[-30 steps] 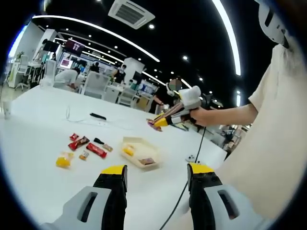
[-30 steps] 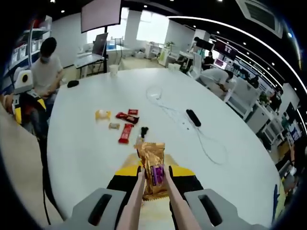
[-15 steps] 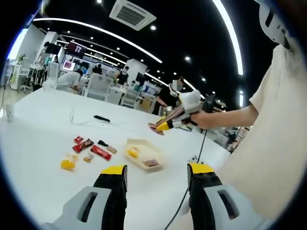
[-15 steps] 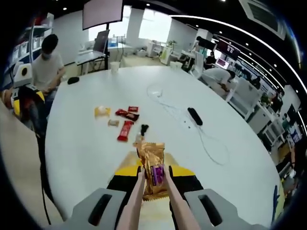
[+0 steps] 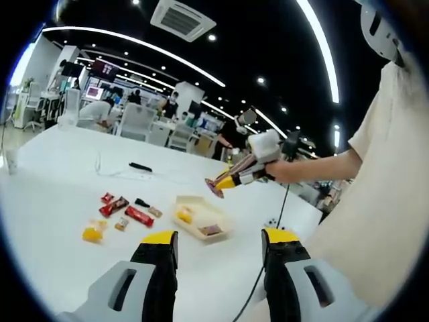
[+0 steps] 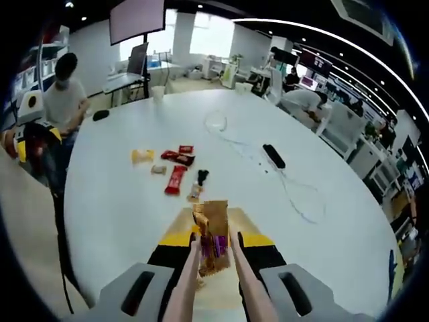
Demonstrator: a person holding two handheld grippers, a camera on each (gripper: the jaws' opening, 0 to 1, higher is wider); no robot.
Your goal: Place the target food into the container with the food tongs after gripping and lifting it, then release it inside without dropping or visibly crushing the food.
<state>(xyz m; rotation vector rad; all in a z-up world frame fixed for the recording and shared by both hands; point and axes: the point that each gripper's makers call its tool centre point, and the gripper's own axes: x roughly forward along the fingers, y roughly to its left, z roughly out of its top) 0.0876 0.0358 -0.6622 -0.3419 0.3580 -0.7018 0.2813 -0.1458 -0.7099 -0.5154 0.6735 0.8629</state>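
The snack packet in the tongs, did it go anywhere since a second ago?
Yes. Seen from the left gripper view, the right gripper carried the tongs and the packet downward, nearer the tray. The packet was not let go; the tongs still pinch it. The snacks on the table stayed put, and the left gripper stayed open, holding nothing.

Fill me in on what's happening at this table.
A person's right gripper works a pair of food tongs that pinch a gold snack packet above the pale container on the white table. The left gripper hangs open, holding nothing. More wrapped snacks lie beside the container.
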